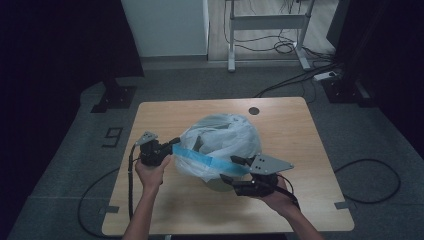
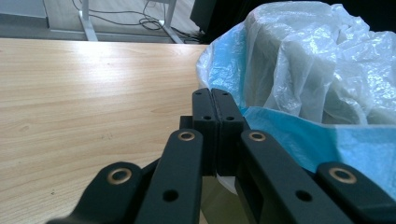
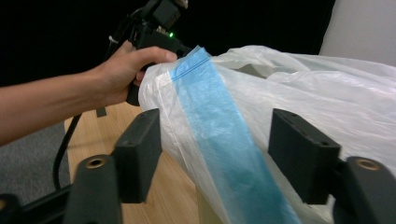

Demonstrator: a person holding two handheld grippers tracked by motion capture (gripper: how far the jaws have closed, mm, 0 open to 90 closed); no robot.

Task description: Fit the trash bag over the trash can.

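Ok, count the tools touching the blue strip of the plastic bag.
1. The left tool is shut on the blue plastic strip at its left end. The right tool stands open around the strip, pads apart from it.

The left gripper [image 1: 172, 145] sits left of the bag [image 1: 222, 140], jaws pressed together on its blue band [image 1: 202, 159], the left hand [image 1: 151, 172] wrapped around its body. The right gripper [image 1: 233, 170] lies at the bag's near side, jaws apart astride the band, not pressing it.
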